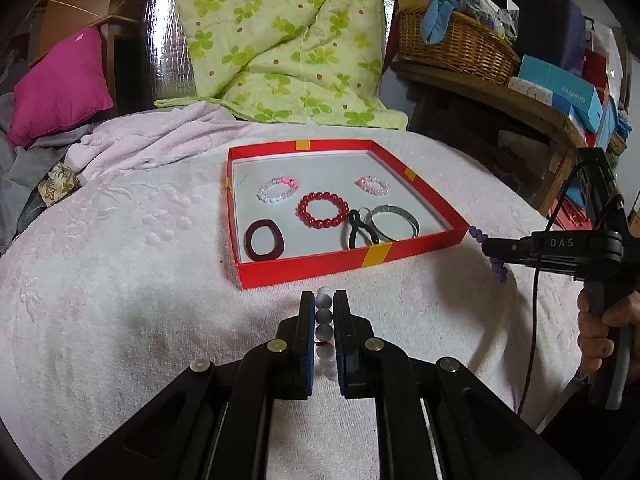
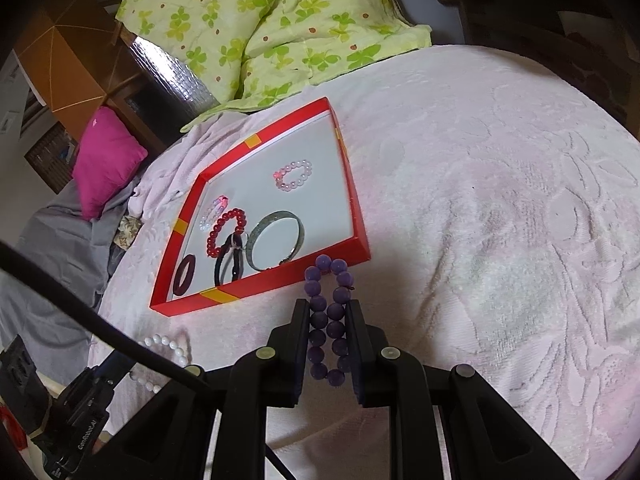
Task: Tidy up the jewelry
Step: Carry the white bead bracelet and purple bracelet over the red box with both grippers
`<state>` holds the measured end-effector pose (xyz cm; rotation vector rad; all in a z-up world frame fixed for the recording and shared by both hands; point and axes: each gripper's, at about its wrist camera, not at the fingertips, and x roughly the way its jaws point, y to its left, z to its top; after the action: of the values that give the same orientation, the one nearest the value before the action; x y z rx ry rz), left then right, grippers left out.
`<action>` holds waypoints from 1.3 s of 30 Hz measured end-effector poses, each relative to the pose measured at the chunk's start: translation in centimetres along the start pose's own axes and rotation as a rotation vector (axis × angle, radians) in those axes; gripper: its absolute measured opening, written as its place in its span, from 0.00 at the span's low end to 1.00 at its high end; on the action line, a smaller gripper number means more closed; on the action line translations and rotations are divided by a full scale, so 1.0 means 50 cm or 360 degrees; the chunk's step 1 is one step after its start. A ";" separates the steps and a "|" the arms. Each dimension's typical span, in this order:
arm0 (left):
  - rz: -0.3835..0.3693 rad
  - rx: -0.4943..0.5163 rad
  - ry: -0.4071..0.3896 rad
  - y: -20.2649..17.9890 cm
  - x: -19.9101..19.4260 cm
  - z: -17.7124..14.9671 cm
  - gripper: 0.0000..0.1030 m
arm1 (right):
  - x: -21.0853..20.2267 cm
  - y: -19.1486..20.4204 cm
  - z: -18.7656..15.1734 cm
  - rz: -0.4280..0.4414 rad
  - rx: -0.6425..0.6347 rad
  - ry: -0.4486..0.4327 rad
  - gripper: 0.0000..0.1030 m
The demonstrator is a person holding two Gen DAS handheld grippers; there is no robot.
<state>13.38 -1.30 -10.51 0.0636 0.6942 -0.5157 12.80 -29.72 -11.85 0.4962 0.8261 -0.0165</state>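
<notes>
A shallow red box (image 1: 304, 268) (image 2: 256, 292) with a white floor lies on the pink bedspread. It holds a red bead bracelet (image 1: 323, 209) (image 2: 226, 232), two pale pearl bracelets (image 1: 278, 191) (image 1: 373, 185), a dark red ring (image 1: 265, 239), a black hair tie (image 1: 357, 229) and a green bangle (image 1: 394, 220) (image 2: 276, 240). My left gripper (image 1: 324, 300) is shut on a white-grey bead bracelet (image 1: 324, 322), just in front of the box. My right gripper (image 2: 328, 306) is shut on a purple bead bracelet (image 2: 330, 316) near the box's right front corner; it also shows in the left wrist view (image 1: 496, 258).
The pink bedspread (image 2: 500, 220) stretches wide to the right of the box. A green clover quilt (image 1: 280, 40) lies behind it, a magenta pillow (image 1: 60, 84) at the left. A wicker basket (image 1: 456, 44) and boxes crowd a wooden table at the right.
</notes>
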 end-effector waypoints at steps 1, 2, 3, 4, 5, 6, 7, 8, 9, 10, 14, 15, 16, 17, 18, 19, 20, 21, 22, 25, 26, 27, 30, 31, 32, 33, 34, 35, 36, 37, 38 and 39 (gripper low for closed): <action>0.0002 -0.0004 -0.0007 0.001 -0.002 0.001 0.09 | 0.000 0.001 0.000 0.0004 0.0002 -0.0002 0.19; 0.0003 -0.0009 -0.0015 0.004 -0.005 0.002 0.09 | 0.000 0.002 0.000 0.0006 0.0003 -0.0005 0.19; 0.0003 -0.0014 -0.0021 0.004 -0.007 0.003 0.09 | 0.000 0.003 0.001 0.0005 0.0000 -0.0011 0.19; 0.0005 -0.0017 -0.0028 0.005 -0.010 0.004 0.09 | 0.000 0.005 0.001 0.0008 -0.0001 -0.0014 0.19; 0.0007 -0.0019 -0.0034 0.006 -0.011 0.004 0.09 | -0.002 0.006 0.002 0.0016 -0.0002 -0.0018 0.19; 0.0009 -0.0020 -0.0039 0.007 -0.012 0.005 0.09 | -0.003 0.009 0.002 0.0022 -0.0009 -0.0026 0.19; 0.0011 -0.0020 -0.0044 0.007 -0.014 0.006 0.09 | -0.005 0.011 0.002 0.0023 -0.0015 -0.0032 0.19; 0.0013 -0.0019 -0.0049 0.007 -0.016 0.007 0.09 | -0.006 0.014 0.002 0.0028 -0.0022 -0.0038 0.19; 0.0017 -0.0015 -0.0056 0.006 -0.017 0.008 0.09 | -0.007 0.017 0.002 0.0038 -0.0028 -0.0046 0.19; 0.0023 -0.0008 -0.0064 0.005 -0.019 0.009 0.09 | -0.008 0.020 0.002 0.0043 -0.0032 -0.0052 0.19; 0.0058 0.0014 -0.0087 0.002 -0.025 0.013 0.09 | -0.013 0.032 0.003 0.0060 -0.0044 -0.0068 0.19; 0.0062 0.0015 -0.0095 0.002 -0.027 0.015 0.09 | -0.014 0.038 0.003 0.0066 -0.0051 -0.0071 0.19; 0.0064 0.0016 -0.0103 0.002 -0.030 0.017 0.09 | -0.016 0.042 0.003 0.0070 -0.0058 -0.0075 0.19; 0.0065 0.0016 -0.0108 0.002 -0.034 0.019 0.09 | -0.017 0.048 0.003 0.0079 -0.0064 -0.0077 0.19; 0.0070 0.0018 -0.0117 0.002 -0.037 0.022 0.09 | -0.018 0.052 0.003 0.0088 -0.0069 -0.0078 0.19; 0.0076 0.0020 -0.0121 -0.001 -0.039 0.024 0.09 | -0.019 0.056 0.003 0.0093 -0.0075 -0.0079 0.19; 0.0086 0.0025 -0.0125 -0.002 -0.041 0.027 0.09 | -0.019 0.060 0.002 0.0096 -0.0082 -0.0081 0.19; 0.0105 0.0034 -0.0128 -0.004 -0.045 0.031 0.09 | -0.020 0.065 0.002 0.0103 -0.0085 -0.0084 0.19; 0.0118 0.0040 -0.0132 -0.006 -0.047 0.035 0.09 | -0.021 0.068 0.002 0.0112 -0.0085 -0.0085 0.19; 0.0126 0.0052 -0.0155 -0.014 -0.058 0.049 0.09 | -0.024 0.079 0.002 0.0129 -0.0093 -0.0098 0.19; 0.0134 0.0064 -0.0163 -0.019 -0.062 0.054 0.09 | -0.024 0.082 0.003 0.0136 -0.0092 -0.0100 0.19; 0.0143 0.0076 -0.0170 -0.023 -0.066 0.057 0.09 | -0.025 0.085 0.004 0.0146 -0.0092 -0.0102 0.19; 0.0168 0.0112 -0.0197 -0.036 -0.077 0.074 0.09 | -0.023 0.094 0.008 0.0155 -0.0100 -0.0108 0.19; 0.0178 0.0126 -0.0213 -0.041 -0.082 0.082 0.09 | -0.023 0.096 0.009 0.0161 -0.0099 -0.0106 0.19; 0.0190 0.0137 -0.0226 -0.044 -0.086 0.089 0.09 | -0.023 0.098 0.010 0.0166 -0.0098 -0.0108 0.19; 0.0197 0.0145 -0.0237 -0.047 -0.089 0.096 0.09 | -0.023 0.100 0.011 0.0169 -0.0098 -0.0111 0.19; 0.0200 0.0151 -0.0247 -0.049 -0.092 0.102 0.09 | -0.023 0.101 0.012 0.0173 -0.0096 -0.0114 0.19; 0.0201 0.0155 -0.0259 -0.051 -0.095 0.110 0.09 | -0.023 0.102 0.015 0.0181 -0.0092 -0.0117 0.19; 0.0202 0.0160 -0.0273 -0.054 -0.098 0.117 0.09 | -0.024 0.103 0.017 0.0189 -0.0089 -0.0124 0.19; 0.0205 0.0167 -0.0284 -0.056 -0.100 0.125 0.09 | -0.025 0.104 0.020 0.0191 -0.0088 -0.0131 0.19; 0.0207 0.0174 -0.0291 -0.059 -0.102 0.131 0.09 | -0.026 0.105 0.021 0.0193 -0.0087 -0.0137 0.19; 0.0207 0.0180 -0.0296 -0.062 -0.103 0.137 0.09 | -0.026 0.104 0.025 0.0199 -0.0078 -0.0142 0.19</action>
<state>12.65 -3.31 -1.68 0.1638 0.4752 -0.4292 13.82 -25.87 -8.05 0.4964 0.7054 0.0957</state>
